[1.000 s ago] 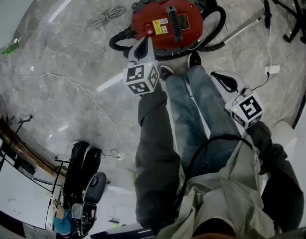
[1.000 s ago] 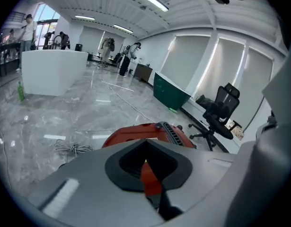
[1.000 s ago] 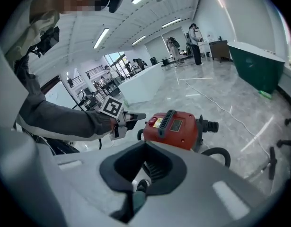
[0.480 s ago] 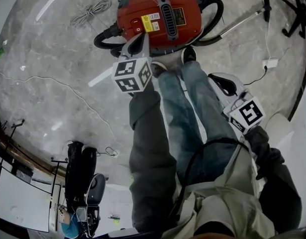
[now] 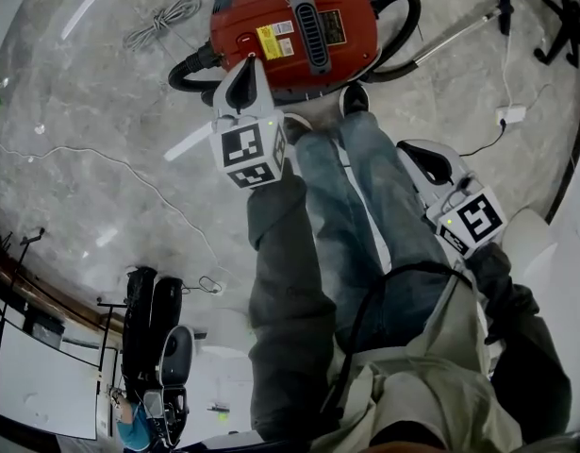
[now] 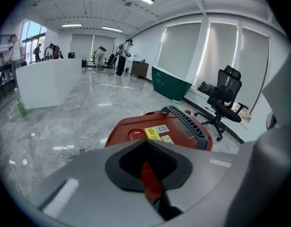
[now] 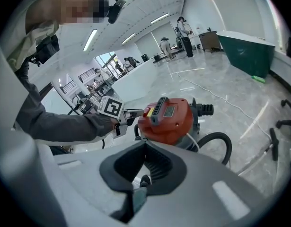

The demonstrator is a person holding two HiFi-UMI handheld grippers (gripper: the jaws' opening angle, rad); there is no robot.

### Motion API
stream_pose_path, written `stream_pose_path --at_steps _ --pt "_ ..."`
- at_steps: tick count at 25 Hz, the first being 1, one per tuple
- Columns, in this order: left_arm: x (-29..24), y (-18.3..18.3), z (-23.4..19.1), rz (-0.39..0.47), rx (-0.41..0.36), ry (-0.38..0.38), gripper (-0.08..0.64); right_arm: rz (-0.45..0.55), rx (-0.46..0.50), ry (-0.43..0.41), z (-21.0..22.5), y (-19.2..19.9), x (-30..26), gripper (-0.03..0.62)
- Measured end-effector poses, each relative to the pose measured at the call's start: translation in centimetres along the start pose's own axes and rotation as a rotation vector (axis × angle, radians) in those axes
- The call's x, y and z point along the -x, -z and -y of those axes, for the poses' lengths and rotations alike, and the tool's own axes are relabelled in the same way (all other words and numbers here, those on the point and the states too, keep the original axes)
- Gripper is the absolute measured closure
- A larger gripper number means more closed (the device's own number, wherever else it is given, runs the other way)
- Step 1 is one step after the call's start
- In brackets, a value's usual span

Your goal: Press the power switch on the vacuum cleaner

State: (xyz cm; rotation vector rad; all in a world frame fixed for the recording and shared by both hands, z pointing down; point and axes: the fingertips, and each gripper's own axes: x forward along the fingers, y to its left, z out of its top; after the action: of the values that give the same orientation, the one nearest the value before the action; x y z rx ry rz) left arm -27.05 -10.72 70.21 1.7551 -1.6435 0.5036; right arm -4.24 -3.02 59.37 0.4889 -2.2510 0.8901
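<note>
1. Far left, a loose coil of grey cable [image 5: 162, 22] lies on the grey marble floor [image 5: 101, 149], well apart from everything else.
2. Here's the action: the left gripper [image 5: 246, 66], grey with a marker cube, reaches out on a long, nearly straight arm in a dark grey sleeve [image 5: 285, 281]. It points forward and down.
3. Its jaws are pressed together with nothing between them, as the left gripper view confirms [image 6: 146, 146].
4. The tip hangs over the near rim of the round red vacuum cleaner [image 5: 294, 26]. It sits just beside the red oval power switch [image 5: 244, 39], left of a yellow label [image 5: 271, 41]. Contact cannot be judged.
5. The vacuum cleaner stands on the floor right at the person's dark shoes [image 5: 351, 102].
6. A black hose [image 5: 407, 36] loops round the vacuum cleaner's right side, and a metal wand [image 5: 455, 43] lies beyond it.
7. The right gripper [image 5: 414, 151] hangs low beside the blue-jeaned right leg [image 5: 384, 206] on a bent arm. Its jaws are also closed on nothing [image 7: 145, 148].
8. Far right sit a white adapter [image 5: 511, 114] and a black chair base [image 5: 558, 8].
</note>
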Motion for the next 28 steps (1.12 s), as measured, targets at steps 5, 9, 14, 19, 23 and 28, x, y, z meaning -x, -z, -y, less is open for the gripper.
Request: stream_pose_path --at_steps 5,9,14,19,23,28 --pt "-0.5 1.1 0.1 -0.090 -0.004 0.011 0.554 0.012 -0.013 -0.012 0.0 -0.2 -0.1 0.591" --pt "-0.6 1.0 0.1 -0.085 -0.017 0.004 0.554 0.011 -0.015 -0.027 -0.2 0.1 -0.2 0.591" --pt "-0.6 1.1 0.1 -0.097 -0.039 -0.027 0.554 0.008 -0.023 -0.029 0.2 0.7 0.2 0.591" --pt "0.2 -0.8 -1.6 -0.041 -0.037 -0.131 0.554 0.017 -0.034 -0.025 0.8 0.7 0.9 0.591" --pt "-0.5 -1.8 -1.5 -0.053 -0.075 -0.097 0.554 0.024 -0.064 -0.016 1.0 1.0 1.5 0.591" --pt "-2.0 -1.8 -1.0 -0.058 -0.118 -0.071 0.554 0.032 -0.091 -0.017 1.0 1.3 1.5 0.591"
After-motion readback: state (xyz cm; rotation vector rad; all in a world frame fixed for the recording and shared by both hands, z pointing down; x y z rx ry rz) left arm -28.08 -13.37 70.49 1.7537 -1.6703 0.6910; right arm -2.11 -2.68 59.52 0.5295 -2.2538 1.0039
